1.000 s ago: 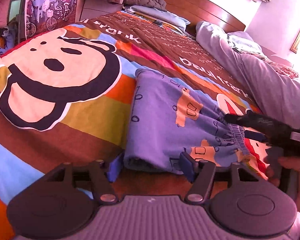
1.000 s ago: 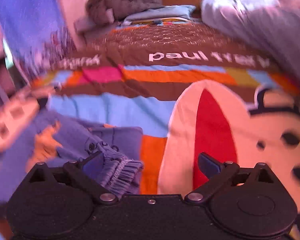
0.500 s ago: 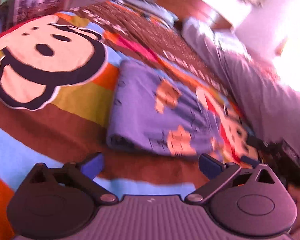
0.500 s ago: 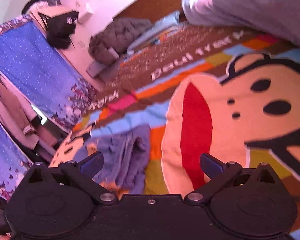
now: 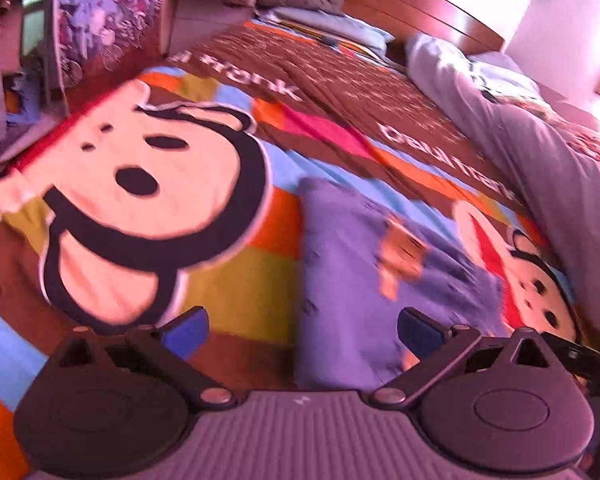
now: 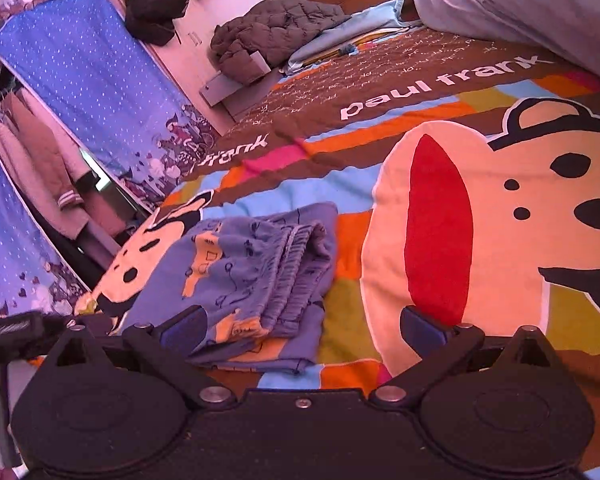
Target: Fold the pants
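**Mia:** Where are the pants?

**Ben:** The blue cotton pants with orange pictures (image 6: 256, 276) lie folded in a small pile on the bed cover with stripes and big cartoon monkey faces (image 6: 480, 216). The stretchy waist part sits on top, bunched up.

**Mia:** Do the left tongs (image 5: 303, 326) have them?

**Ben:** No. Their two blue tips are spread wide with nothing between them. They hang over the near edge of the pants (image 5: 364, 280). That view is blurry, so I think they are not touching, but I can't be sure.

**Mia:** And the right tongs (image 6: 303, 325)?

**Ben:** Wide apart too, and holding nothing. The pile is near the left tip.

**Mia:** What else is there?

**Ben:** A puffy grey-brown jacket (image 6: 276, 32) at the head of the bed, a pale grey blanket (image 5: 540, 168) along one side, and a blue dotted curtain (image 6: 88, 92).
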A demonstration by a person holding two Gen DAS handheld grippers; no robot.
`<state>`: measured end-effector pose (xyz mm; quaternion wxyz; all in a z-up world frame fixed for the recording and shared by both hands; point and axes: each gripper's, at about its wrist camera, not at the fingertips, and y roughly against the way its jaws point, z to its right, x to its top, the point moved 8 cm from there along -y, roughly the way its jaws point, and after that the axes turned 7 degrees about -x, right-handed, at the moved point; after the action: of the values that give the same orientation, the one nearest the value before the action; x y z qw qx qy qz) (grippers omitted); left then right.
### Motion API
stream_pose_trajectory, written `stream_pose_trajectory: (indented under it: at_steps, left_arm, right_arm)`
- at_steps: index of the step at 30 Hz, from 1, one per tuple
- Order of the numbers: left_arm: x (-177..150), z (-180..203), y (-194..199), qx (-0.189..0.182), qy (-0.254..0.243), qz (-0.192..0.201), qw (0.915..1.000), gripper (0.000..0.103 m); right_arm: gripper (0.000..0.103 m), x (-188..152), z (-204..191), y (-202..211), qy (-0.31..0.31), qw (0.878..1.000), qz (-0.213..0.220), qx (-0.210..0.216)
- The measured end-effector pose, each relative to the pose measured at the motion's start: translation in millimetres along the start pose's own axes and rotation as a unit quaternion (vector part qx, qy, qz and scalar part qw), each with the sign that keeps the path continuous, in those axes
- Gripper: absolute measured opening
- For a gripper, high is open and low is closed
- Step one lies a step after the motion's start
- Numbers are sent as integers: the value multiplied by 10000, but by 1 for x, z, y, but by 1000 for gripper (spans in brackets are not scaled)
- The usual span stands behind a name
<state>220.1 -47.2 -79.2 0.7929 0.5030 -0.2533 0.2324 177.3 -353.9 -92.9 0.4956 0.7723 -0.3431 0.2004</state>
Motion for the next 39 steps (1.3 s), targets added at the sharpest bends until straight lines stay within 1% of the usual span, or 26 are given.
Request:
stream_pose_trajectory:
  at_steps: [2,4,5,8,10,11,13,15,17,19,23,24,25,26,31,32,35,37,39]
  left_arm:
    - [6,-4,-8,-47,-90,40,9999,103]
    - [9,-7,-15,-200,-180,83,9996,103]
    - [9,-6,-18,-364,-242,115,9990,103]
    - [4,-2,-25,-1137,-461,170,9923,103]
    - [1,0,-33,-1449,-350,38,9888,103]
    - [1,2,-36,-1476,-309,12,9886,103]
    - [5,3,-41,-1389,-304,83,9898,103]
    - [4,4,-47,-1370,-335,-24,9900,103]
    - [0,3,-55,-1225,-356,-194,9916,103]
    - [-1,5,-55,-1187,-397,-202,9919,103]
    - [-2,2,-55,-1191,-357,-227,9920,103]
    - [-2,1,-55,-1201,-341,-225,9919,103]
    - [-2,1,-55,-1211,-322,-225,9919,103]
    - [-2,1,-54,-1217,-309,-231,9918,103]
    - [-5,3,-57,-1124,-407,-290,9924,103]
    - [-5,3,-57,-1105,-432,-298,9925,103]
    - [-5,3,-57,-1130,-399,-282,9924,103]
    - [-4,1,-55,-1204,-304,-248,9920,103]
    - [-4,-2,-55,-1271,-214,-220,9914,102]
  right_arm:
    - [102,6,2,-6,-135,9999,21,31]
    - [102,15,1,-16,-346,9992,104,185]
    - [102,19,0,-22,-424,9986,133,280]
    - [102,28,-6,-44,-362,9980,68,507]
    - [102,31,-9,-58,-179,9983,37,551]
    - [102,31,-10,-66,-126,9982,-63,586]
    - [102,28,-10,-80,-108,9970,-353,686]
    - [102,30,-11,-87,0,9965,-423,715]
    - [102,33,-13,-93,92,9957,-491,786]
    - [102,33,-11,-97,51,9950,-534,847]
    - [102,32,-6,-93,-185,9946,-432,930]
    - [99,31,-5,-92,-220,9946,-410,925]
    - [97,32,-4,-91,-236,9954,-378,844]
    - [97,31,-4,-91,-222,9963,-343,759]
    - [93,27,-7,-92,-56,9978,-231,624]
    - [92,27,-6,-92,-82,9977,-221,630]
    - [79,28,-1,-92,-210,9978,-193,596]
    - [62,28,3,-92,-323,9975,-192,601]
    - [52,27,5,-94,-403,9969,-238,636]
